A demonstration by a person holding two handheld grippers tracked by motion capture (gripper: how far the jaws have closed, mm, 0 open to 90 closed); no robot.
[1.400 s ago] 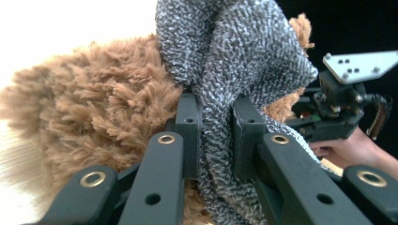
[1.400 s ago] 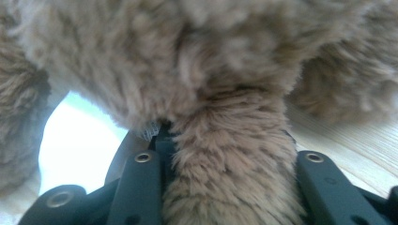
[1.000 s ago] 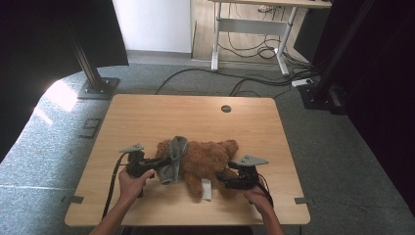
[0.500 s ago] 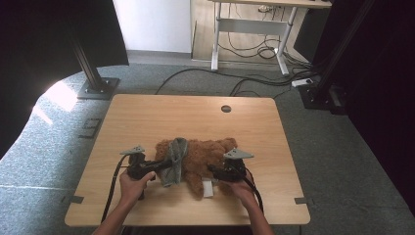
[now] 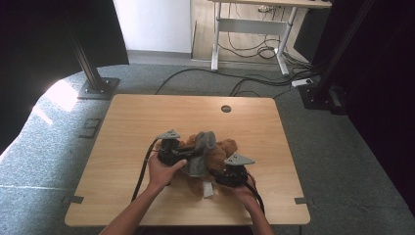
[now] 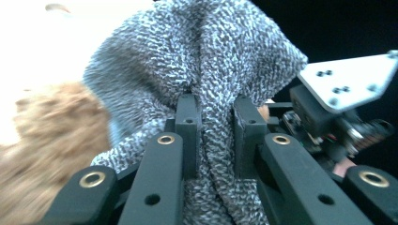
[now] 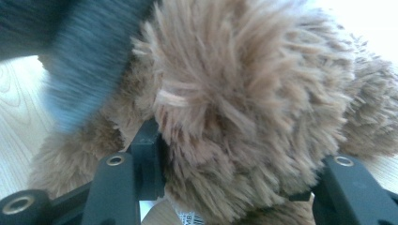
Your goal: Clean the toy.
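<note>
Nearest the person, the right tool has just been closing its jaws round a furry limb of the brown plush bear, and the right gripper view shows fur bulging between them. The bear lies on the near middle of the desk, a white tag at its near edge. Just left and farther, the left tool pinches a bunched fold of the grey knitted garment draped over the bear. To peel it cleanly, the right tool should pin the bear down while the left draws the knit up and away along the body, without snagging fur.
</note>
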